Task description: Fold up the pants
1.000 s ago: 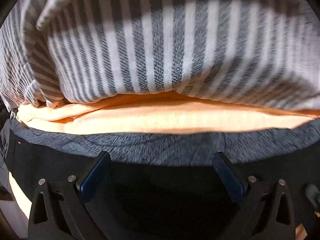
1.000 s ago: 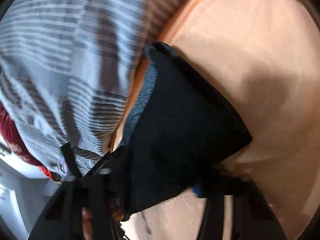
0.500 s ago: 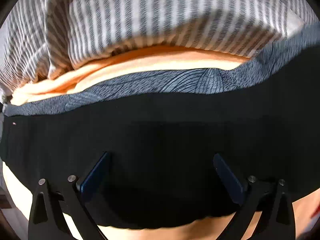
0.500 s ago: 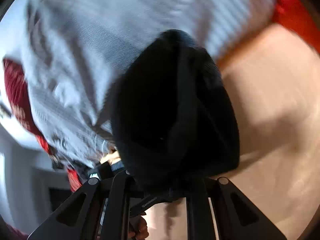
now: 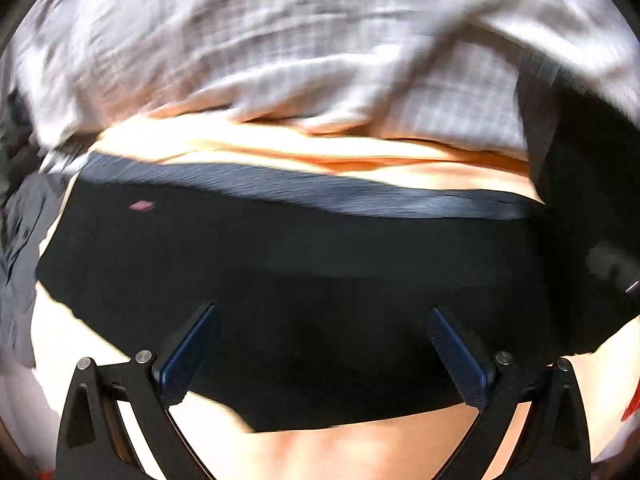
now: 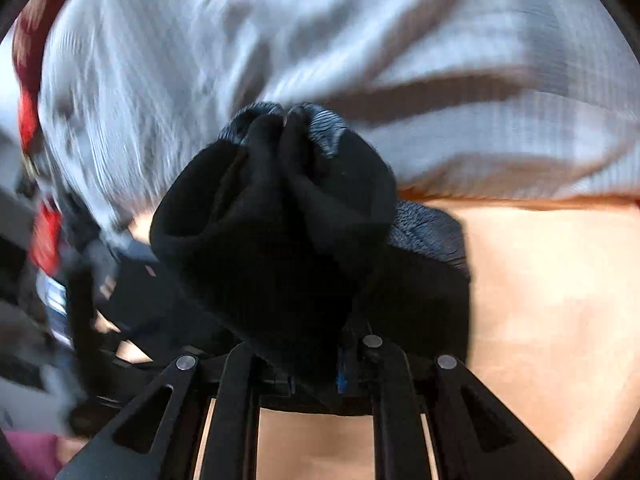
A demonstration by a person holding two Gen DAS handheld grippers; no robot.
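1. The left gripper [image 5: 320, 344] has its two blue pads [image 5: 188, 354] spread wide apart. It holds nothing.
2. The black pants [image 5: 304, 276] lie flat in front of the left gripper, on a peach sheet [image 5: 360, 452]. The pants run from one side of this view to the other.
3. A gray band [image 5: 320, 190] runs along the far edge of the pants.
4. Past the pants lies a gray striped cloth [image 5: 280, 48]. It looks blurry. An orange layer [image 5: 280, 148] shows under it.
5. The right gripper [image 6: 304, 364] is squeezed tight on a bunch of the pants [image 6: 272, 232]. The bunch stands up in a lump and hides the tips.
6. To the right of the lump is more of the peach sheet [image 6: 552, 300].
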